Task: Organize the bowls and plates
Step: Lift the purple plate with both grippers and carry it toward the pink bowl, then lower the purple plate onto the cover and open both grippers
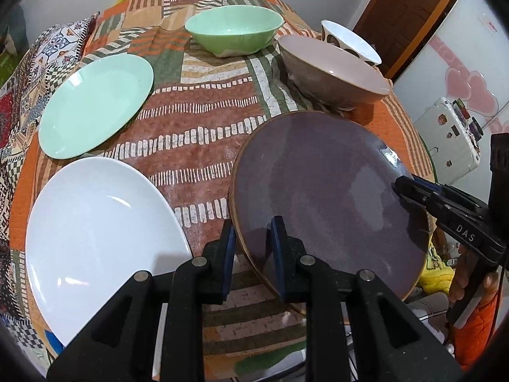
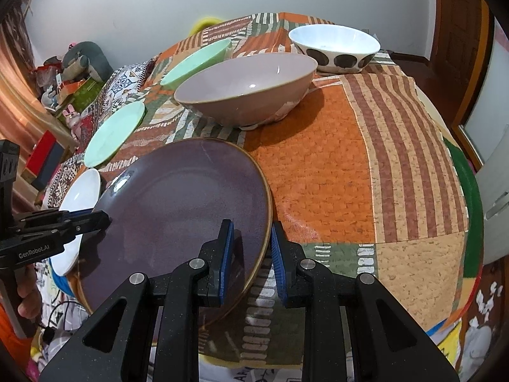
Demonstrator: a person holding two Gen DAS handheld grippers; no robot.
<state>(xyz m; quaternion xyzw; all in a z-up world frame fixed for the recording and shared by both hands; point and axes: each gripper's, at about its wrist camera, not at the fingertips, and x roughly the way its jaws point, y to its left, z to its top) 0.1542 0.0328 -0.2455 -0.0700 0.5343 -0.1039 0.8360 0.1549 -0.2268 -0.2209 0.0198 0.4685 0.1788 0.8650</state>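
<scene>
White capital letters "DAS" stand on the black arm of the right tool [image 1: 401, 190], seen from the left wrist camera. The right wrist camera shows "GenRobot.AI" in white on the black body of the left tool [image 2: 103, 219]. No other writing is legible.

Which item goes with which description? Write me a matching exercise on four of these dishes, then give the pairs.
Things:
1. purple plate
2. green bowl
3. white plate
4. spotted bowl

Descriptions:
A. white with dark brown spots, at the far edge of the table
B. gripped at its rim on two sides by the left gripper and the right gripper
C. lying flat at the near left in the left wrist view, untouched
D. at the far side of the table, beyond the green plate

Pairs: 1-B, 2-D, 3-C, 4-A
</scene>
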